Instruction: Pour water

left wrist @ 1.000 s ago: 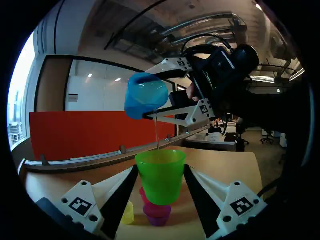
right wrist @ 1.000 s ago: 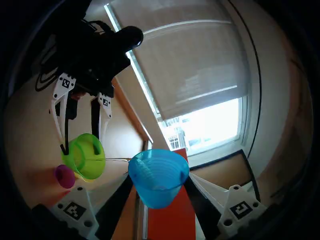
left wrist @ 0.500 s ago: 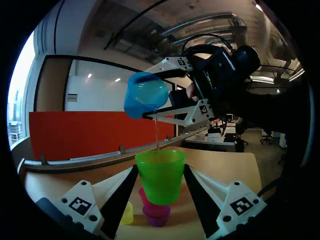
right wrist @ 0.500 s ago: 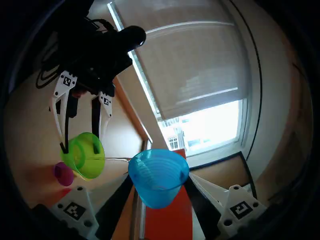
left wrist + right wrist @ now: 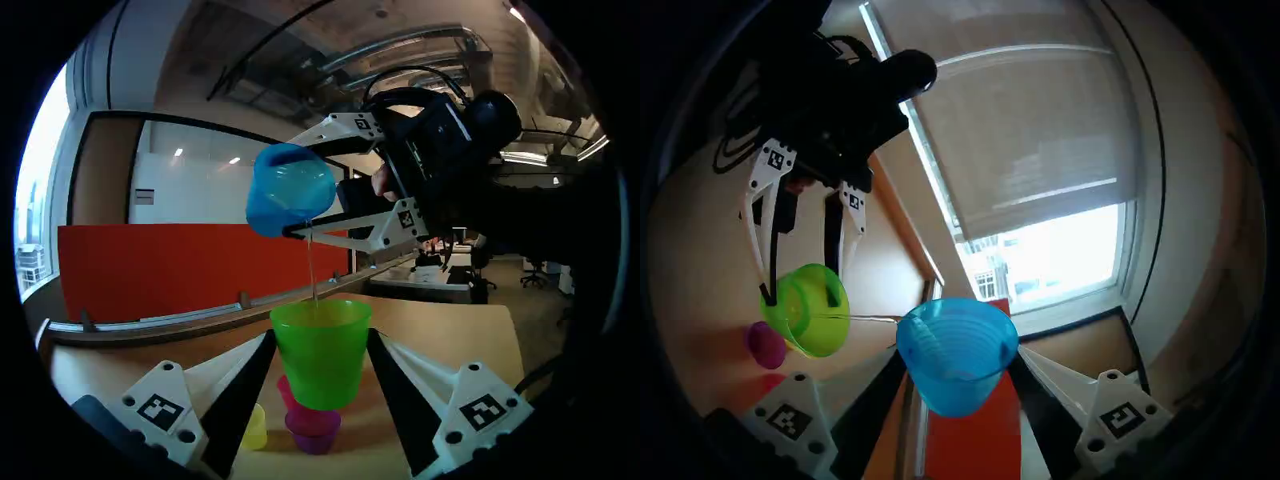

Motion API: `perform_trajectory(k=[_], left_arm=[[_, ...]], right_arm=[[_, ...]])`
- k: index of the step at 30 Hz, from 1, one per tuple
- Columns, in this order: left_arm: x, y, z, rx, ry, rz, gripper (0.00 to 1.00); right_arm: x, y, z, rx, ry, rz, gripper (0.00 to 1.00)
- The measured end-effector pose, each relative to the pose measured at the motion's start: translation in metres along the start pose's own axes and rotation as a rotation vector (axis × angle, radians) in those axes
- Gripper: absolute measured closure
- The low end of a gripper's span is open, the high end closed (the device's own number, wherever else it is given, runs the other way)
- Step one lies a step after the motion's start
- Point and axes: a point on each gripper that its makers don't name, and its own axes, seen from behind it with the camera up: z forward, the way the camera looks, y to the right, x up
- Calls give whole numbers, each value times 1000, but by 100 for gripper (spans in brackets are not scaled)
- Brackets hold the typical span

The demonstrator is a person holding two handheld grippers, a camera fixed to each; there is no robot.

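Purple cups [image 5: 314, 422] and yellow cup [image 5: 256, 426] on wooden table [image 5: 456, 328], red wall panel [image 5: 160, 268], window blind [image 5: 1024, 136]

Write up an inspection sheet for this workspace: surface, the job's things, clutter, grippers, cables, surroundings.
Surface: light wooden tabletop, bare at its far end.
Job's things: translucent blue plastic cup tilted, with a thin water stream falling into the translucent green plastic cup below it.
Clutter: small purple plastic cup and small yellow plastic cup on the table, beneath the green cup.
Grippers: left gripper shut on the green cup; right gripper shut on the blue cup.
Cables: black cable looping over the right gripper's body.
Surroundings: red wall panel; window with a lowered roller blind.
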Motion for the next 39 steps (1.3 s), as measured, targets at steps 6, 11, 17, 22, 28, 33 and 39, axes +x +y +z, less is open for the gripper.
perform_trajectory(k=[6, 11, 17, 22, 28, 33, 39], left_arm=[[0, 1, -1, -3, 0, -3, 17], [0, 0, -2, 0, -2, 0, 17], [1, 0, -2, 2, -3, 1, 17], [1, 0, -1, 3, -2, 2, 17], [0, 0, -1, 2, -2, 3, 17], [2, 0, -2, 3, -1, 3, 17], [2, 0, -2, 3, 1, 3, 17]], right_arm=[[1, 0, -1, -1, 1, -11, 11], [2, 0, -1, -5, 1, -20, 11], [4, 0, -2, -8, 0, -33, 11], [5, 0, -3, -13, 0, -46, 12], [4, -1, -4, -15, 1, -56, 11], [5, -2, -5, -16, 1, -69, 11], [4, -5, -4, -16, 0, -87, 11]])
